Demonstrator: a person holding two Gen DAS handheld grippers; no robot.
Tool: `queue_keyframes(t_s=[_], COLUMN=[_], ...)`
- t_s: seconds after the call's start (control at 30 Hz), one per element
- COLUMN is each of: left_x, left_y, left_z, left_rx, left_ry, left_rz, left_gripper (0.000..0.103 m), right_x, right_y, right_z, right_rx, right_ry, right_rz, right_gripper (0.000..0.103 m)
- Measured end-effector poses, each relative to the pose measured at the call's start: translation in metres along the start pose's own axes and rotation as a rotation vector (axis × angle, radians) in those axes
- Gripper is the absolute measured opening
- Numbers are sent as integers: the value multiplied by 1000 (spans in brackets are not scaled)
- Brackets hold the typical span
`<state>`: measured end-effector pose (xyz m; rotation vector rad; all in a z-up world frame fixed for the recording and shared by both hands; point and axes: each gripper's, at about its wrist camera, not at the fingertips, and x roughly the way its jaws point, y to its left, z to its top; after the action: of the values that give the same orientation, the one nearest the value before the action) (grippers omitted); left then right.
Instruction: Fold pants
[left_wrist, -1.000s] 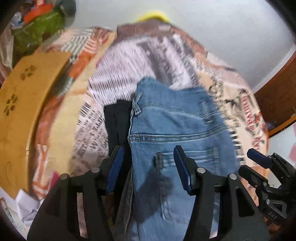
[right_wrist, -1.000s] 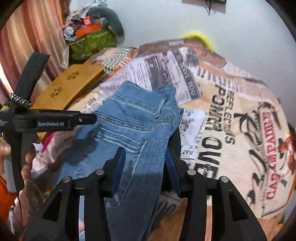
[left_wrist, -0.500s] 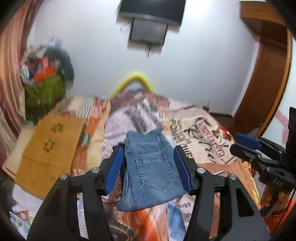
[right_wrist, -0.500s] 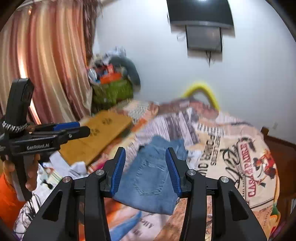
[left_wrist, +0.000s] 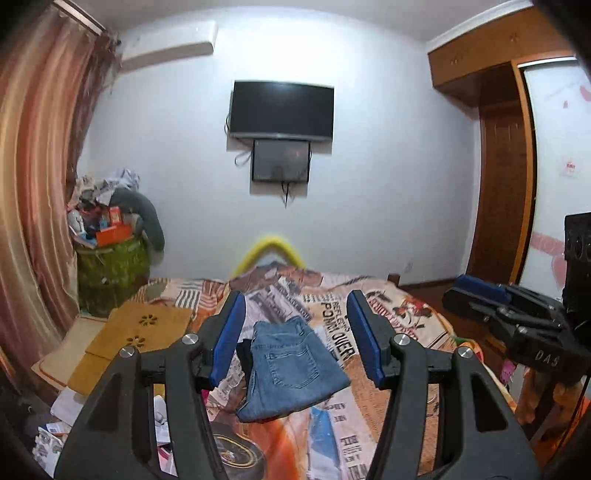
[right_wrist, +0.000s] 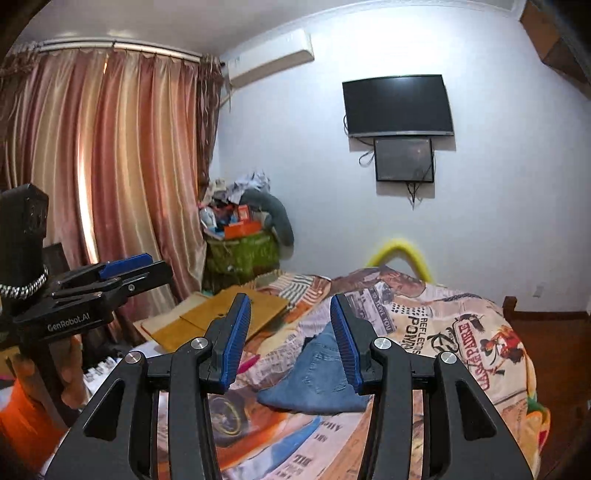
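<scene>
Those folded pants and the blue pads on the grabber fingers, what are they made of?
The pants look like faded blue denim: visible seams and a stitched back pocket. The pads seem rubbery, matte, probably ribbed; hard to confirm.

readable text: "genrobot.ai" printed white on the body of the left tongs (right_wrist: 122, 275), seen from the right wrist view. "das" on the body of the right tongs (left_wrist: 476, 295), seen from the left wrist view. bedspread (right_wrist: 443, 325) print reads "reflect...", "power" upside down, plus "cara padre" in red. other bedspread lettering too small to read.
</scene>
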<state>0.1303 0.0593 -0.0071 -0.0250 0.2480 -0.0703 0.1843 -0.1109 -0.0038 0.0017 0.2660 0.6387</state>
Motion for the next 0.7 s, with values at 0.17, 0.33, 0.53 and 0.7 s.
queue_keyframes(t_s=[0.17,0.33,0.53,0.7], left_x=[-26,-40,-48,-48], left_y=[-12,-13,-15,-16], left_z=[-9,-15,-17,-20], left_rx=[9,5,6,5], left_ry=[-50,-83,-97,-96], left_rz=[0,13,35,38], left_gripper=[66,96,102,102], right_x=[-19,-27,-36,-39], right_y=[10,13,18,21], right_z=[-11,-17,-13,-10], right_rx=[-10,-12,-19,-24], right_ry=[-25,-42,-86,-104], right_rz=[-41,-104,-164,-168], right_gripper=[42,78,103,103])
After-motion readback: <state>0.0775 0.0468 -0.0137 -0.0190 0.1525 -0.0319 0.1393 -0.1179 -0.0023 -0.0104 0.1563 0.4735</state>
